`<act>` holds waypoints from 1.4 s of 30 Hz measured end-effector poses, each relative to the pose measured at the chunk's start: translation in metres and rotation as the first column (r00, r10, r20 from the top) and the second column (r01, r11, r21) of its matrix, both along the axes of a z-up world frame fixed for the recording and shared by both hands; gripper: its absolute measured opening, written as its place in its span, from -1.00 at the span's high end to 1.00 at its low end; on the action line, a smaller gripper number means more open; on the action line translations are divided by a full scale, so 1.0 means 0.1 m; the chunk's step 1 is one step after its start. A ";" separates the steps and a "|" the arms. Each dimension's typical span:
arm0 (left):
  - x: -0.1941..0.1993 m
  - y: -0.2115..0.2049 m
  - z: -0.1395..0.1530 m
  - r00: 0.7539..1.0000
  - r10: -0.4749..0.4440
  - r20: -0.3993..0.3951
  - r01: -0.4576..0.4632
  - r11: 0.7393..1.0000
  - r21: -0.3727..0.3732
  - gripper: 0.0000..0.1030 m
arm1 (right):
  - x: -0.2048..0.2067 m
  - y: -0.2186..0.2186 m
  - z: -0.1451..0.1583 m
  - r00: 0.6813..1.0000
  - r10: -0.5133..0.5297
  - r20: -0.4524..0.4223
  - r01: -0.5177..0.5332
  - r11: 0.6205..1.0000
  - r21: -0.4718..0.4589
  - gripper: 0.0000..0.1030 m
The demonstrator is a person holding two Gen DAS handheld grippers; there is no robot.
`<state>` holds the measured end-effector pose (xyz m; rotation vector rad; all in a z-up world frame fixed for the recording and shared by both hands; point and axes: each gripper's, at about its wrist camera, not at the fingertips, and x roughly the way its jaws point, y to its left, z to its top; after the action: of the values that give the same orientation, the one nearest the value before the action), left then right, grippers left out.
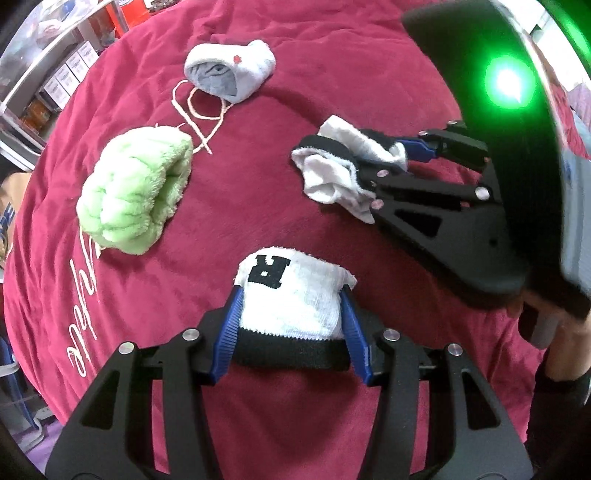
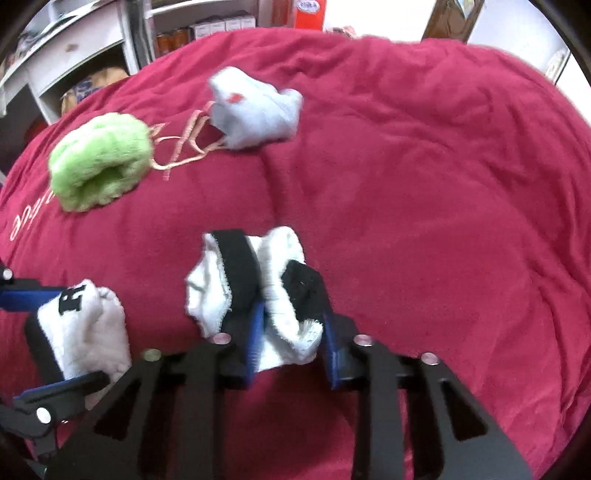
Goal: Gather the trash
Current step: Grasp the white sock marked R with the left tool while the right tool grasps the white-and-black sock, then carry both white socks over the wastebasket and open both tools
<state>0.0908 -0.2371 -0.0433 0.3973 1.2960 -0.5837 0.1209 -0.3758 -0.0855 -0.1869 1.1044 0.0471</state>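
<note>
My left gripper (image 1: 291,295) is shut on a rolled white sock with a black R and a black cuff (image 1: 291,299), just above the red blanket (image 1: 258,192). That sock also shows in the right wrist view (image 2: 85,321). My right gripper (image 2: 293,325) is shut on a crumpled white and black sock (image 2: 280,291); that gripper (image 1: 402,155) and its sock (image 1: 340,166) show at the right of the left wrist view. A rolled green fuzzy sock (image 1: 136,192) and a pale blue sock (image 1: 229,72) lie farther back on the blanket.
Pink embroidered lettering (image 1: 199,114) runs across the blanket between the green and blue socks. White shelves with boxes and jars (image 2: 207,26) stand behind the bed. A green light (image 1: 508,83) glows on the right gripper's housing.
</note>
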 end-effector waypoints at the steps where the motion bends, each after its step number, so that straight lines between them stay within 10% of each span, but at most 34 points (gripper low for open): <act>1: 0.00 0.02 0.01 1.000 0.000 0.001 0.000 1.000 -0.002 0.02 | -0.04 0.07 0.03 1.000 0.018 0.016 -0.018 0.999 -0.035 0.61; 19: -0.20 0.69 0.43 0.999 0.010 0.041 -0.008 0.999 -0.040 0.01 | -0.55 0.31 0.51 0.997 -0.083 0.001 0.083 0.996 0.033 0.64; 42: -0.18 1.82 0.57 0.983 0.174 0.052 -0.170 0.982 -0.077 0.00 | -0.66 1.48 0.82 1.000 0.028 0.001 -0.028 0.999 0.037 0.68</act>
<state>0.0723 -0.0549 0.0140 0.2377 1.2347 -0.4685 0.0547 -0.2274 -0.0031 -0.1698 1.1000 0.0925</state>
